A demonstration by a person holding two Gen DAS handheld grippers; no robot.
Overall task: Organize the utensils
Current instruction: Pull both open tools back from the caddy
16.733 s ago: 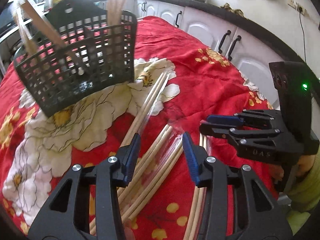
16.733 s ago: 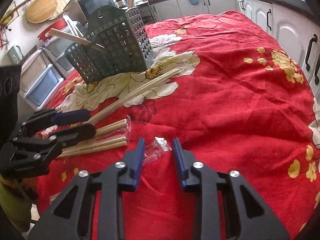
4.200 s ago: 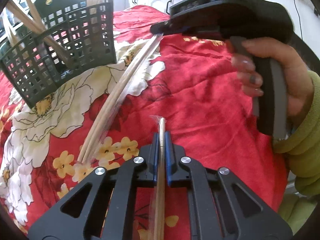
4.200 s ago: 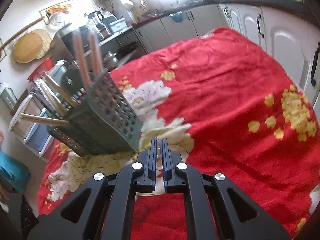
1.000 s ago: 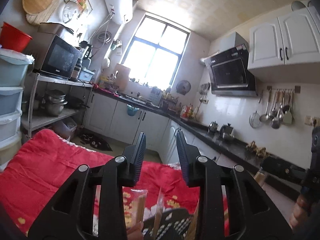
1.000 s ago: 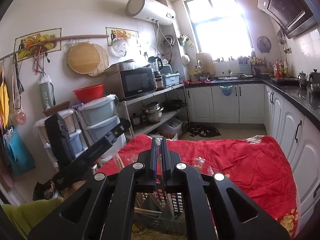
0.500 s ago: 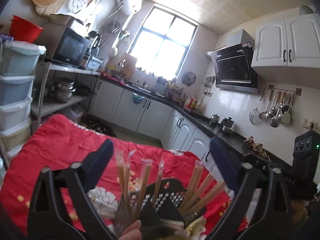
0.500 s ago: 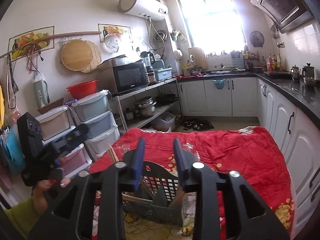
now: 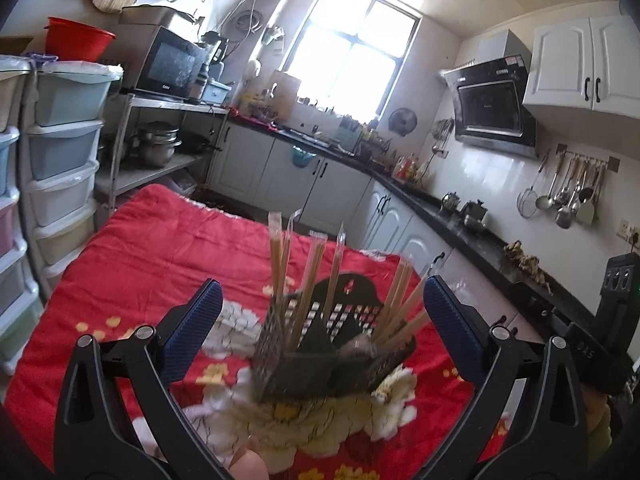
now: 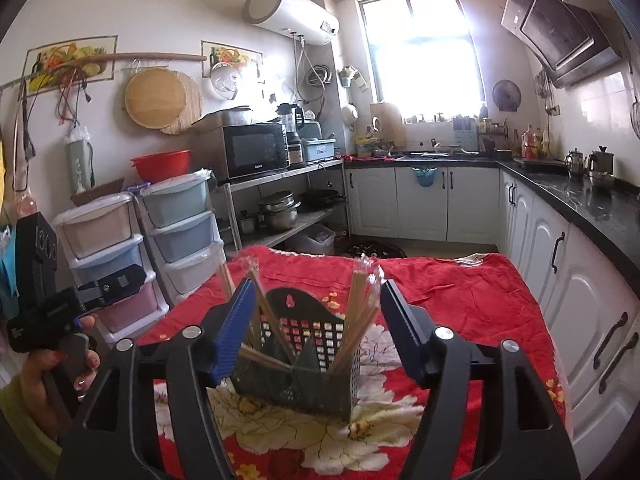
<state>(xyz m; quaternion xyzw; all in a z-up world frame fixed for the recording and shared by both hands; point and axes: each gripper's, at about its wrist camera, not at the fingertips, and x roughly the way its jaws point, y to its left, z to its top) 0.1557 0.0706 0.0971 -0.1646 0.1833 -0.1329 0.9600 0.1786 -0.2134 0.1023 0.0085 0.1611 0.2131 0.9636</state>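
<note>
A dark grey slotted utensil basket [image 9: 320, 356] stands on the red flowered cloth [image 9: 152, 248]. Several wrapped wooden chopstick pairs [image 9: 310, 264] stand in its compartments, leaning outward. It also shows in the right wrist view [image 10: 304, 364] with chopsticks [image 10: 360, 312] sticking up. My left gripper [image 9: 322, 332] is wide open and empty, raised on the near side of the basket. My right gripper [image 10: 316, 332] is wide open and empty, also raised before the basket. The left gripper body [image 10: 52, 300] shows at the left of the right wrist view.
Stacked plastic drawers [image 10: 176, 236] and a metal shelf with a microwave [image 10: 256, 152] stand left of the table. White cabinets [image 10: 576, 304] under a black counter run along the right. The right gripper body [image 9: 600, 344] is at the right edge.
Both grippers have opened wide, the right one letting go of its chopstick pair into the basket about half a second ago. Both have drawn back, so the whole basket shows.
</note>
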